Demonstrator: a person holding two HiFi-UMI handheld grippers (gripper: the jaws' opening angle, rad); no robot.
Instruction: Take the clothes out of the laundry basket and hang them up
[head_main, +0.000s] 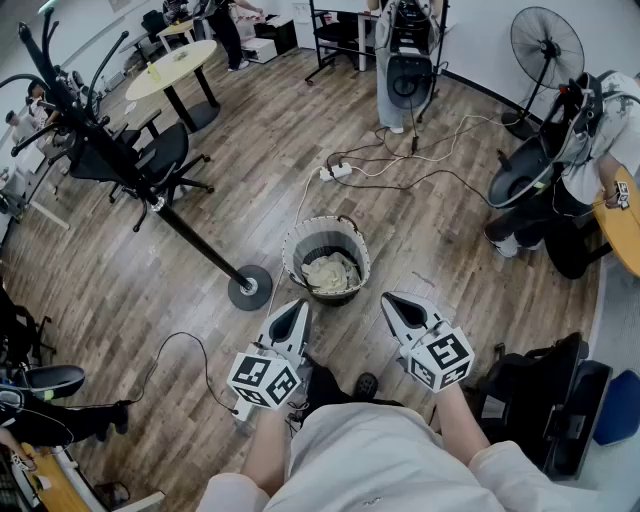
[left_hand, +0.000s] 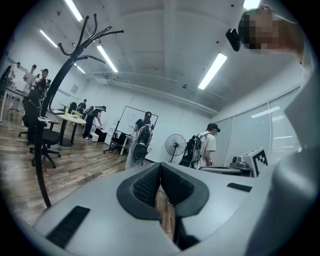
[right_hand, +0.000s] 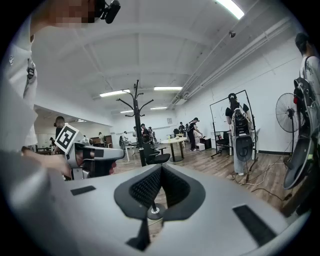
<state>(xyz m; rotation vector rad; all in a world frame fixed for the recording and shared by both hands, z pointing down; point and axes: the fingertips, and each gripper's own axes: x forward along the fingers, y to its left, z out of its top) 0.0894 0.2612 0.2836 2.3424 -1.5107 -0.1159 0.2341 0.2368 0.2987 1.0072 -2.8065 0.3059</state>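
Observation:
A round laundry basket stands on the wooden floor ahead of me, with pale, cream-coloured clothes crumpled inside. A black coat stand leans across the left of the head view, its round base beside the basket; it also rises in the left gripper view as a coat stand and in the right gripper view as a coat stand. My left gripper and right gripper hover side by side just short of the basket. Both are shut, jaws pressed together with nothing between them.
A white power strip with trailing cables lies beyond the basket. Office chairs and a round table stand at left. A standing fan is at upper right, with people wearing backpack rigs around the room. A black chair sits near my right.

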